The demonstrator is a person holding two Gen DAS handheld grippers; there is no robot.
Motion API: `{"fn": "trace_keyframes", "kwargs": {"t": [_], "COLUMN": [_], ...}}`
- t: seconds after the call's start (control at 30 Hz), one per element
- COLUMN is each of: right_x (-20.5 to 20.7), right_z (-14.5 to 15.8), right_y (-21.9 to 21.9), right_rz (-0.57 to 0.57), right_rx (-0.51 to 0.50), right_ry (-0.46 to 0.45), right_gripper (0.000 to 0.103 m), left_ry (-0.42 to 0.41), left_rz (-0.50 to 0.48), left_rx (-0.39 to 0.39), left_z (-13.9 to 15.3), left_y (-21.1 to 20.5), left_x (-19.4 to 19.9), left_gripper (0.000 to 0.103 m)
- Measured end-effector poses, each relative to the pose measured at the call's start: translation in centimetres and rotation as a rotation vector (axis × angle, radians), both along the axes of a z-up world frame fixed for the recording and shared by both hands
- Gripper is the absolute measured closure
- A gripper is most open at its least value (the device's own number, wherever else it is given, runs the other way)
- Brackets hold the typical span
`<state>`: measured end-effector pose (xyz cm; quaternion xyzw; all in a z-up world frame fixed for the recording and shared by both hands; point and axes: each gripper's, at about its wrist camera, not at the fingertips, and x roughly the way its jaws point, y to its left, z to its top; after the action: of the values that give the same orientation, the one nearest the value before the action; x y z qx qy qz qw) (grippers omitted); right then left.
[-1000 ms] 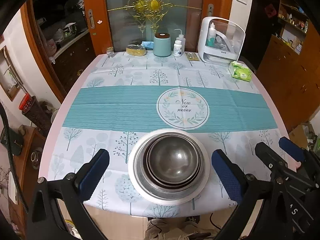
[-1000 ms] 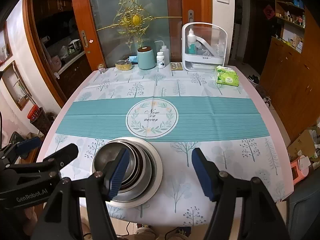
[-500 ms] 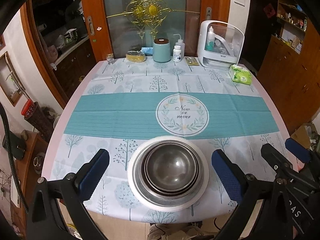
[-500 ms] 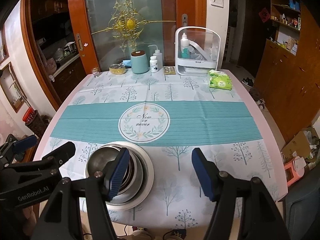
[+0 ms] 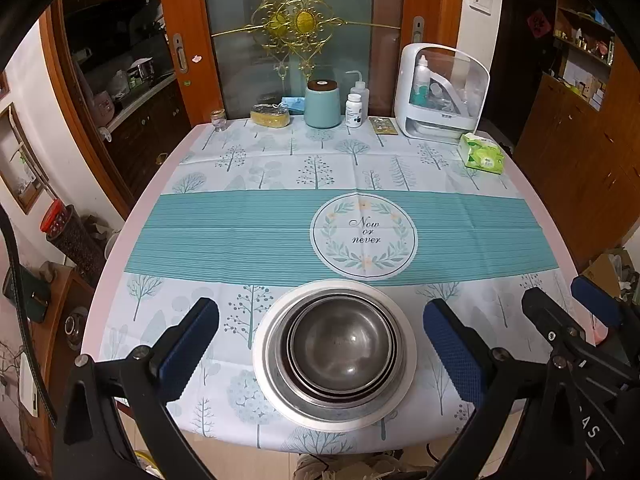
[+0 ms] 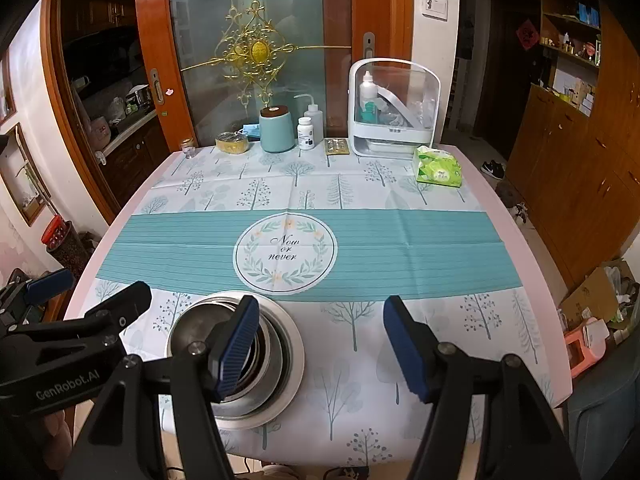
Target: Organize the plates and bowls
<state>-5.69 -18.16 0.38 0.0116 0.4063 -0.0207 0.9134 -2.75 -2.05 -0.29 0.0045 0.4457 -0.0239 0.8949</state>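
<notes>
A stack of steel bowls [image 5: 340, 346] sits nested on a white plate [image 5: 408, 344] near the table's front edge. It also shows in the right wrist view [image 6: 192, 324], partly hidden by a finger, with the plate's rim [image 6: 294, 356] around it. My left gripper [image 5: 320, 342] is open and empty, its fingers spread to either side of the stack and held above and short of it. My right gripper [image 6: 320, 346] is open and empty, to the right of the stack. The right gripper also shows at the right of the left wrist view [image 5: 572, 312].
At the table's far edge stand a teal canister [image 5: 323, 105], a white pill bottle [image 5: 353, 110], a squeeze bottle [image 5: 360, 90], a white storage box [image 5: 440, 92], a green tissue pack [image 5: 482, 155] and a yellow sponge [image 5: 269, 115]. Wooden cabinets [image 6: 576, 168] stand to the right.
Both grippers have drawn back and risen from the table, so the stack sits smaller and farther. Both stay open. The stack has not moved.
</notes>
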Motion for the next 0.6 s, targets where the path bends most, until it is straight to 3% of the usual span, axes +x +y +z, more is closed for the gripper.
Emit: {"fn": "trace_keyframes", "kwargs": {"t": [0.6], "right_x": [0.82], "right_z": [-0.35], "right_y": [-0.02], "right_rz": [0.019], "right_rx": [0.007], "right_ry": [0.008], "right_gripper": [0.038], "left_ry": [0.002], "left_rz": [0.005], "left_rx": [-0.002], "left_z": [-0.17], "left_y": [0.41], "left_x": [0.27], "left_gripper": [0.001]}}
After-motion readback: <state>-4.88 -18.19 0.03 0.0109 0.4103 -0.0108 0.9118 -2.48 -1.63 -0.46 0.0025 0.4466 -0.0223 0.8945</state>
